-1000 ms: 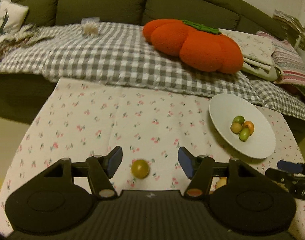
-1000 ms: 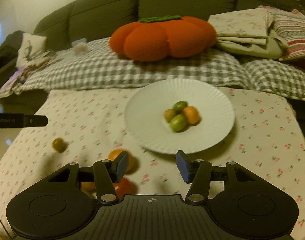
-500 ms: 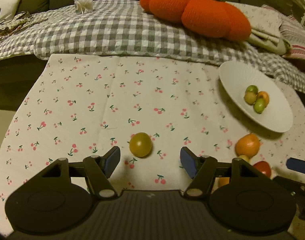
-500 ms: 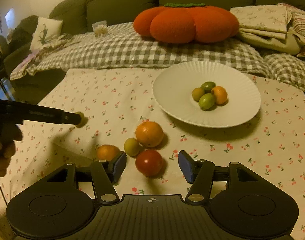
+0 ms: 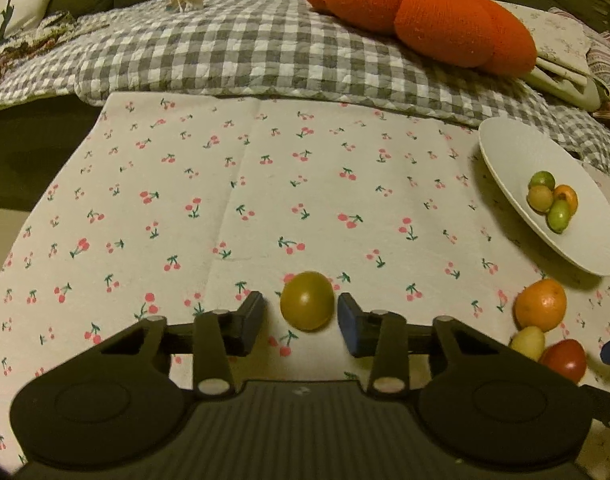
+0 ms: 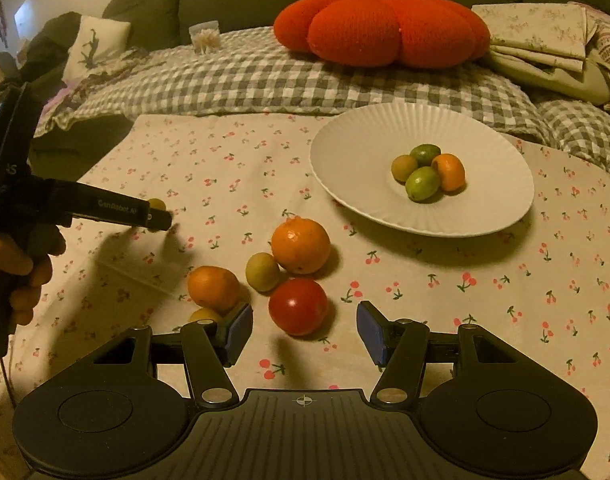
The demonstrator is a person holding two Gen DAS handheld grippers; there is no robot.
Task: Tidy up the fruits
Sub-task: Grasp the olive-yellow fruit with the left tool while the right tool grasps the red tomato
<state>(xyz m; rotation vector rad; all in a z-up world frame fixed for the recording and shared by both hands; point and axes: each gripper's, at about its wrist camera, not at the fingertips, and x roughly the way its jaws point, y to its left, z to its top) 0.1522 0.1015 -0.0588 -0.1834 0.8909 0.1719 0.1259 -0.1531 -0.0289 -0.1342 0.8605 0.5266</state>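
Left gripper (image 5: 301,322), lower than a second ago, jaws closing around the olive-yellow fruit (image 5: 307,301), pads not yet touching. Right gripper (image 6: 303,332), jaws apart, now flanks the red tomato (image 6: 298,306) below the white plate (image 6: 345,184). Bare cherry-print cloth (image 5: 225,200) lies left of the plate.

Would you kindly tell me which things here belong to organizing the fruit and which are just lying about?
Belongs to the job:
white plate with four small fruits
loose fruits on the tablecloth
yellow-green fruit between the closing left gripper jaws
right gripper

Lying about:
orange pumpkin cushion
checked blanket
folded linens
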